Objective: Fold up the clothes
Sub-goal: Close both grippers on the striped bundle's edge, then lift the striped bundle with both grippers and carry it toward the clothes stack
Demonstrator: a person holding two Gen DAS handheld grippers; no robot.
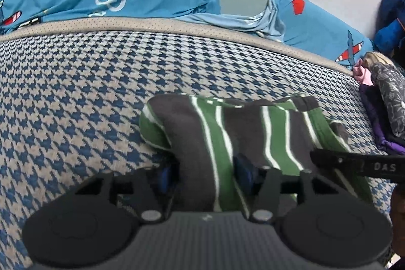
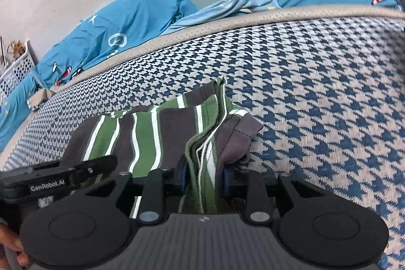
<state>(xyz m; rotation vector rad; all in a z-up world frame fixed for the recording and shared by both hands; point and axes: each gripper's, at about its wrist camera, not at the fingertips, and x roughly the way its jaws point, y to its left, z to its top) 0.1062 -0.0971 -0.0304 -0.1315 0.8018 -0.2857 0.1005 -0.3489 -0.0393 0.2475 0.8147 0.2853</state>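
So in the left wrist view the left gripper (image 1: 206,175) has its blue pads either side of a thick bunched fold of the green and grey striped garment (image 1: 227,128), which sits on the houndstooth mattress (image 1: 76,92). The jaws stand about half apart with cloth filling the gap, so it reads to me as a grip on the near edge, though I can't swear the pads are pressing hard. The right gripper pokes in from the right side of this view. Over in the right wrist view the right gripper (image 2: 203,181) is pinched narrow on the stacked edges of the same garment (image 2: 152,133), several layers and a white seam squeezed between the pads, ribbed grey hem just to the right. My guess: the shirt's already folded down to a small packet and this is a last fold or a lift. Next move probably needs both hands travelling together so the layers don't slide apart.
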